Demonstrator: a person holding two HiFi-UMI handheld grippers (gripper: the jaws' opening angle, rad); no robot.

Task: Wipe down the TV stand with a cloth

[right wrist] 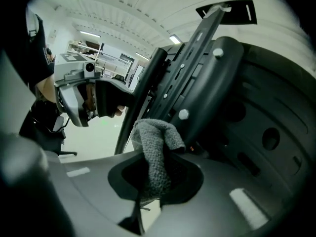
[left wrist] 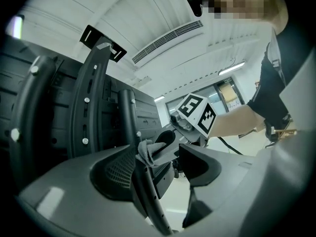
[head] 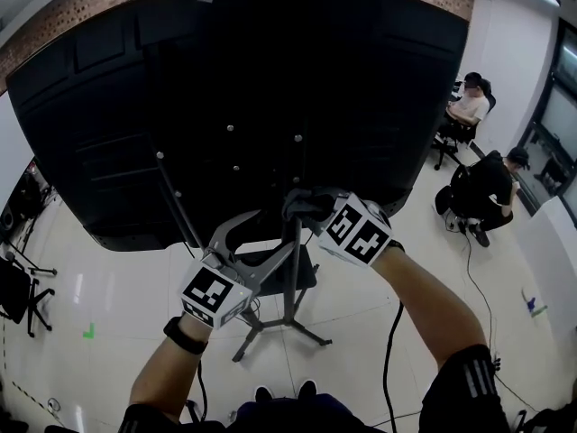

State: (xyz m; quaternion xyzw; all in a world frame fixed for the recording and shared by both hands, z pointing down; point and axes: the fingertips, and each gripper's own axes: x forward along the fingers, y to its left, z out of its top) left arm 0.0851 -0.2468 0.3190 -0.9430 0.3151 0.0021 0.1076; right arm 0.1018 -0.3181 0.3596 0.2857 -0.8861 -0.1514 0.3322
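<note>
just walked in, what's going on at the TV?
A person stands behind the TV with a handheld gripper in each hand. The right gripper is shut on a grey cloth and holds it against the TV stand, high on its upright. The left gripper is open, its jaws either side of a stand bar.

Readable text: none; you will find no letters, digits or brand marks.
Left marker cube: black-and-white square pattern only.
Right marker cube: same kind of pattern, no characters.
Dark screen back: no legible print.
</note>
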